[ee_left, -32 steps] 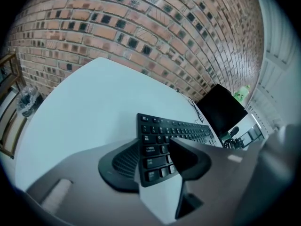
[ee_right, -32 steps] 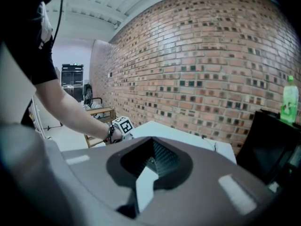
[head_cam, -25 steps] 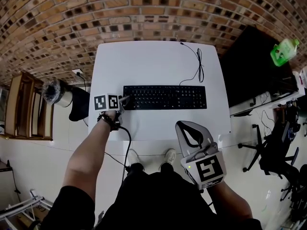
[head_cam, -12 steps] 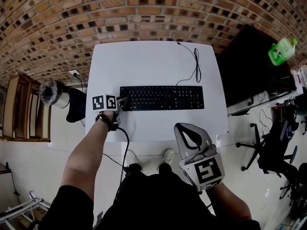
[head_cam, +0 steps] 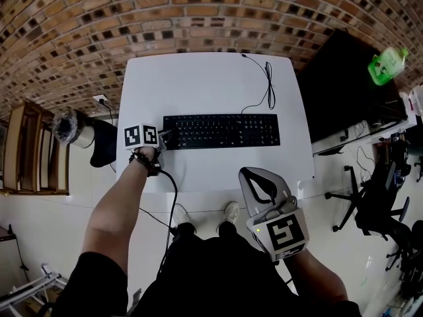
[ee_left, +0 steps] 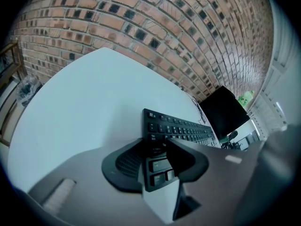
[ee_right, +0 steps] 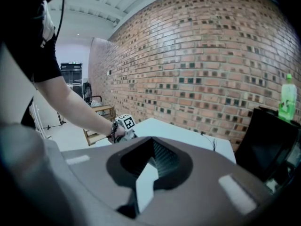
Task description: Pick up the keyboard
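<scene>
The keyboard (head_cam: 221, 131) is a long, flat, black full-size board with low dark keys. It lies flat on the white worktop (head_cam: 198, 78) and stretches away to the right of the left claw (head_cam: 166, 136). A thin black cable (head_cam: 268, 88) loops off its far edge, beyond the claw.

The left claw's jaws are closing with the keyboard's left end between them. The right claw (head_cam: 259, 177) is closed on nothing and hangs well short of the keyboard, near the person's body and past the worktop's near edge.

In the left gripper view the jaws cover the nearest keys, and it is hard to make out whether the pads press on the board. The key legends are too small to read. The cable's far end is too fine to follow.

The worktop is plain and glossy. Beyond the left claw a brick wall (head_cam: 198, 12) curves round. Far to its right stands a black desk (head_cam: 344, 91) with a green bottle (head_cam: 386, 65), and a pale floor (head_cam: 66, 203) shows below.
</scene>
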`<state>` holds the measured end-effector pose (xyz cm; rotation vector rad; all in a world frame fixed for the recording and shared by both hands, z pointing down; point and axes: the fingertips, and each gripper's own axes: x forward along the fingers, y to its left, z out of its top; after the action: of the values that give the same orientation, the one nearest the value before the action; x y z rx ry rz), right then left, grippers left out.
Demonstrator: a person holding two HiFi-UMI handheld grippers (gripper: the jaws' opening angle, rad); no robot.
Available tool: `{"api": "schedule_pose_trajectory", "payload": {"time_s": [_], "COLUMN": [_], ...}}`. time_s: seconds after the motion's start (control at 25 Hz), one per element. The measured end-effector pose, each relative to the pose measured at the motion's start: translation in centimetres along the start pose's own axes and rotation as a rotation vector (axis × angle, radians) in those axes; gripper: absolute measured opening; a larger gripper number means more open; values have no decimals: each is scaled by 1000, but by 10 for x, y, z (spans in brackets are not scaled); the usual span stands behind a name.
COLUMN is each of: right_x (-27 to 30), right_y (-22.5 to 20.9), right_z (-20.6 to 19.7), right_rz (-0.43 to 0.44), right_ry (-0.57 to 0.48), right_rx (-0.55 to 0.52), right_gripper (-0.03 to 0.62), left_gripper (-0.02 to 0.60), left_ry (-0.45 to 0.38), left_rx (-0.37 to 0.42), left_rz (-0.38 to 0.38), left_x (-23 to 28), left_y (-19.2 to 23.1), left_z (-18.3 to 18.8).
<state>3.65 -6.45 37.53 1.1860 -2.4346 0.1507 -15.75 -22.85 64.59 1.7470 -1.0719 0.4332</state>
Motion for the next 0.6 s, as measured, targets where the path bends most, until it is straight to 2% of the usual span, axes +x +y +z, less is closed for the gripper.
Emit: {"api": "schedule_pose_trajectory", "payload": {"time_s": [0.2,0.6], "right_x": [2,23], "right_y": [0,3], "right_z": [-3,-30], "right_rz": [9,64], "right_ry": [7,49], "right_rx": [18,196], "right_gripper": [2,2], "left_gripper": [161,129], "left_ry": [2,-22], "left_rx": [-3,-52], "left_rz": [-4,-32], "left_x": [-7,-30], "left_y": [-6,-24], "left_z": [-4,-1]}}
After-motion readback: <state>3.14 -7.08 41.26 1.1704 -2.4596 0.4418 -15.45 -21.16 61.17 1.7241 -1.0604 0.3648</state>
